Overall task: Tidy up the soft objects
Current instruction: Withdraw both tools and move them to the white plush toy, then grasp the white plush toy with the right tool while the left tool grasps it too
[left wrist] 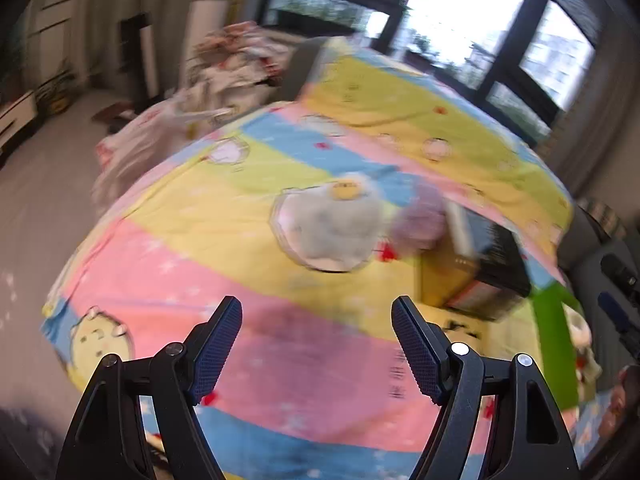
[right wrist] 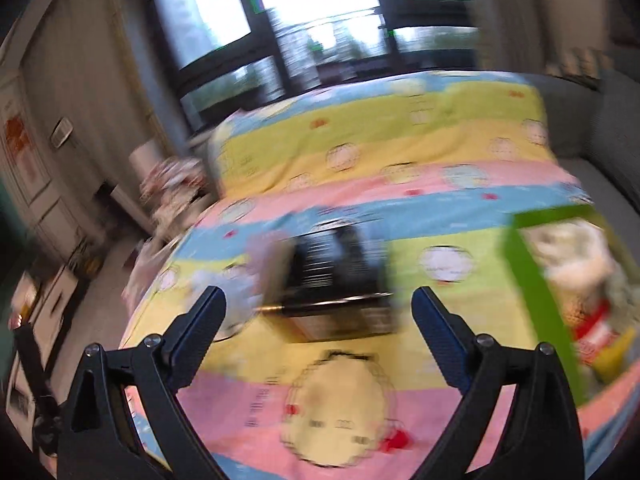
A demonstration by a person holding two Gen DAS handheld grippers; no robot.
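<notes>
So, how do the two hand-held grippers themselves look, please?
Both look alike. The left hand-held gripper has two black, angular plastic arms with silver round bolts at the joints, and its fingers carry dark blue, finely textured pads. The right hand-held gripper shows the same. No cables, sleeves or markings are visible.

- Left gripper (left wrist: 317,322) hangs above the striped bedspread (left wrist: 248,216) with jaws spread and nothing between them; bare cloth lies straight ahead
- Further on, a white plush (left wrist: 332,228) and a purple plush (left wrist: 420,220) sit side by side, touching; they bar the forward line
- A dark box (left wrist: 480,268) stands just right of the purple one; a green bin (left wrist: 554,340) walls off the right edge
- Right gripper (right wrist: 318,320) is likewise spread and empty; the box (right wrist: 340,276) sits directly ahead, bin (right wrist: 532,280) to its right; bare bedspread (right wrist: 360,152) beyond
- Rumpled bedding (left wrist: 224,68) crowds the far left corner
</notes>
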